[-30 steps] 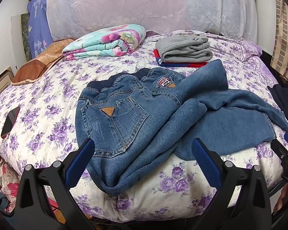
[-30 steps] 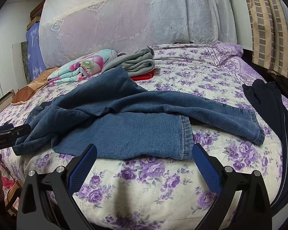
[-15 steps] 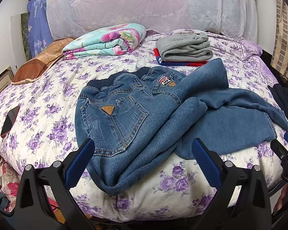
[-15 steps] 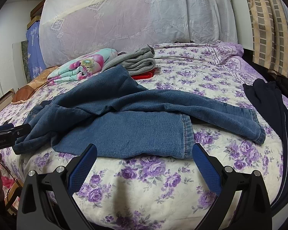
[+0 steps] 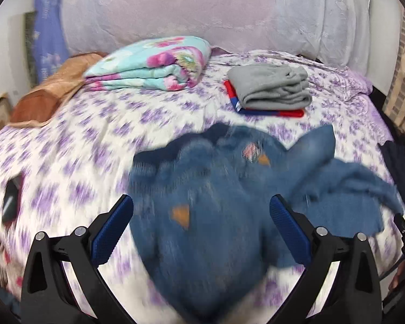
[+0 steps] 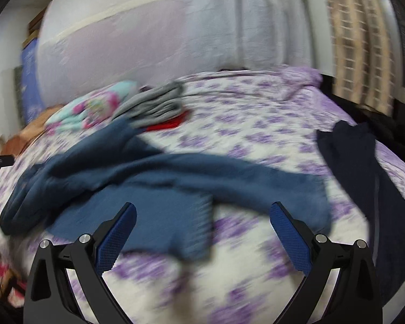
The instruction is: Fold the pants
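A pair of blue jeans lies crumpled on the flowered bedspread, waistband at the left, legs running right. My left gripper is open and empty, just above the seat of the jeans with its pocket patch. In the right wrist view the jeans' legs lie crossed, with the hems toward me. My right gripper is open and empty, over the near leg's hem. Both views are motion-blurred.
A folded flowered blanket and a folded grey garment on a red one lie at the back. A brown cushion and a dark phone are at left. A dark navy garment lies at the right edge.
Both grippers have moved forward and closer to the jeans, which now fill more of each view. Both stay open. The jeans have not moved.
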{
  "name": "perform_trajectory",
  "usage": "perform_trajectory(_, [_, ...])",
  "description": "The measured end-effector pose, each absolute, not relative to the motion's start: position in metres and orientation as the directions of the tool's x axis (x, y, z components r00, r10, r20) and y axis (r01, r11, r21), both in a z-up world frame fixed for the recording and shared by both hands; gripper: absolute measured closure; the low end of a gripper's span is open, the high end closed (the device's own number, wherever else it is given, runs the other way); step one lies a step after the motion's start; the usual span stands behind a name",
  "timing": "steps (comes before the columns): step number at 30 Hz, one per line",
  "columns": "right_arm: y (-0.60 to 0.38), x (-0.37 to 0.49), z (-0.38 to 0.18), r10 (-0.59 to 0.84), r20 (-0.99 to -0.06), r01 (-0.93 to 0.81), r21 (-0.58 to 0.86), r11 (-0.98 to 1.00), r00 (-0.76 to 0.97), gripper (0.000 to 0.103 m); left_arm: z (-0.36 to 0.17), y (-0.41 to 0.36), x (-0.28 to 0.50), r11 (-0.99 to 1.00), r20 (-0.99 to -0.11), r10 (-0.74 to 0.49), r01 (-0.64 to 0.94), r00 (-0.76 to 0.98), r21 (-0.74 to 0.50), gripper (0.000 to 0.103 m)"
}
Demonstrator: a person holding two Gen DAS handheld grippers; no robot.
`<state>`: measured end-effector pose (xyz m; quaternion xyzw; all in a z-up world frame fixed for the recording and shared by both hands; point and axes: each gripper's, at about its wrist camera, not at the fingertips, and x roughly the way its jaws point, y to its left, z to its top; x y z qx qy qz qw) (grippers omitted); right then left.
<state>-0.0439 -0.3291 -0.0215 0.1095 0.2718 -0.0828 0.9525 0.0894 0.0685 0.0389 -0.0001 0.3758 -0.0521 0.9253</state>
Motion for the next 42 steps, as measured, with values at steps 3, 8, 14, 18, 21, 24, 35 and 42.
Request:
perform_trajectory(3, [-0.373,-0.03,-0.018,-0.154,-0.532,0.294,0.188,0.937,0.833,0.003,0.044,0.068,0.151,0.991,-0.717,-0.097,0.137,0.69,-0.002,0.005])
perform_trajectory(8, [-0.428,-0.003,-0.021,-0.157,-0.571,0.358,0.258,0.898,0.806,0.003,0.016,0.035,0.255,0.971,-0.826,-0.181,0.23,0.534,-0.064,0.005])
perform_trajectory(14, [-0.452,0.017,-0.037,-0.172,-0.661,0.411,0.224,0.884,0.73,0.003,-0.04,-0.012,0.315,0.959,-0.916,-0.13,0.284,0.378,-0.019,0.005])
perform_trajectory(18, [-0.456,0.031,-0.052,-0.134,-0.698,0.407,0.24,0.882,0.703,0.003,-0.065,-0.034,0.311,0.932,-0.913,-0.044,0.345,0.406,0.108,0.004])
perform_trajectory(21, [-0.454,0.044,-0.061,-0.086,-0.716,0.379,0.259,0.888,0.693,0.003,-0.06,-0.035,0.302,0.924,-0.911,-0.105,0.377,0.4,0.059,0.032])
perform_trajectory(24, [-0.445,0.054,-0.066,-0.049,-0.704,0.302,0.239,0.923,0.708,0.081,-0.049,-0.044,0.279,0.901,-0.891,-0.101,0.42,0.443,0.107,0.065])
perform_trajectory(35, [-0.447,0.045,-0.035,-0.057,-0.646,0.273,0.24,0.932,0.761,0.051,0.025,-0.005,0.24,0.948,-0.766,-0.208,0.319,0.609,-0.005,0.08])
perform_trajectory(42, [-0.468,0.031,-0.043,-0.174,-0.692,0.375,0.15,0.915,0.701,0.003,0.063,0.068,0.248,0.988,-0.687,-0.157,0.108,0.71,-0.114,0.08])
